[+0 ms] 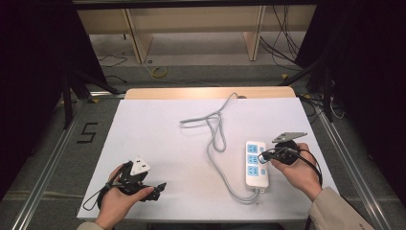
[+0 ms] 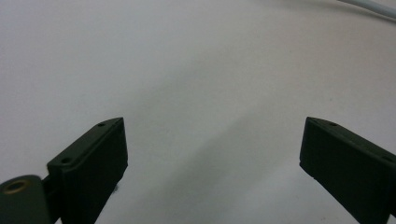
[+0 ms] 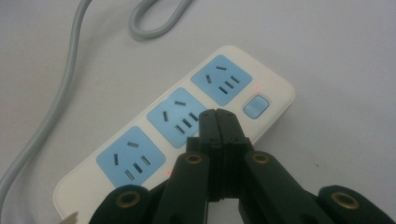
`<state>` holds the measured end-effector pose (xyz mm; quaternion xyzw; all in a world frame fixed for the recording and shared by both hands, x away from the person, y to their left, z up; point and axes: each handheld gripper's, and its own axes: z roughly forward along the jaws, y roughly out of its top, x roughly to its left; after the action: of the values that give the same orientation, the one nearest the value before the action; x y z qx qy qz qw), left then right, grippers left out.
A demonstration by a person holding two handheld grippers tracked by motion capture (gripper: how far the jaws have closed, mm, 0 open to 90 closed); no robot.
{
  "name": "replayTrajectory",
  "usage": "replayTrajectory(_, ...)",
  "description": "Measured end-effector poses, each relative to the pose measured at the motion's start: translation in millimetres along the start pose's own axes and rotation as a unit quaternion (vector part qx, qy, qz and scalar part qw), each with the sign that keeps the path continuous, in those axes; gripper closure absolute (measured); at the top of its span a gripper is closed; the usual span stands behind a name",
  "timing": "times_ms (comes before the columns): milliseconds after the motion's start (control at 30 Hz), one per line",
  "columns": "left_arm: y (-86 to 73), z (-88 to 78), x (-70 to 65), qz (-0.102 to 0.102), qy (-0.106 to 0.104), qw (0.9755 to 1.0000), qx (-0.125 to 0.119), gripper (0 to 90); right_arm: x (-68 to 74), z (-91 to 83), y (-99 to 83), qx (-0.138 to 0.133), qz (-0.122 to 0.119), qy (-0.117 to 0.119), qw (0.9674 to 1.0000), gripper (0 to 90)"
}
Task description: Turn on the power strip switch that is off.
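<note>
A white power strip (image 1: 256, 164) with three blue sockets lies on the right part of the white table top (image 1: 153, 129). Its grey cable (image 1: 215, 129) loops away toward the far edge. My right gripper (image 1: 261, 156) is shut with nothing between its jaws. In the right gripper view its closed tips (image 3: 217, 115) hover over the strip (image 3: 140, 161) at the middle socket, close to a blue switch (image 3: 256, 106); whether they touch it I cannot tell. My left gripper (image 1: 152, 180) is at the front left, open above bare table, its jaws (image 2: 215, 128) wide apart and empty.
The grey cable (image 3: 56, 93) runs along the left of the strip and curls near the table's middle; a piece of the cable (image 2: 369, 5) crosses the far corner ahead of my left gripper. Beyond the table are wooden shelving (image 1: 191, 28) and floor cables (image 1: 282, 43).
</note>
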<state>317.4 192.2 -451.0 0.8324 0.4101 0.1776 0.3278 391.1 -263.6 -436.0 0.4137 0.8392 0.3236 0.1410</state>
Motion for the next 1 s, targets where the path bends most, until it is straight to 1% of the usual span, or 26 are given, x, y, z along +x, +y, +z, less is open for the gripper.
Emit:
replayTrajectory(633, 0.0, 0.2, 0.0, 0.0, 0.0, 1.0, 0.0, 7.1, -0.3, 12.5, 6.2, 0.038, 0.0, 0.002, 0.9993, 90.0)
replayTrajectory(867, 0.1, 0.2, 0.0, 0.001, 0.0, 1.0, 0.0, 7.2, -0.4, 14.9, 6.8, 0.049, 0.002, 0.002, 0.9988, 90.0)
replayTrajectory(1000, 0.1, 0.3, 0.0, 0.001, 0.0, 1.0, 0.0, 7.1, -0.4, 15.3, 7.6, 0.05, 0.003, 0.002, 0.9988, 90.0)
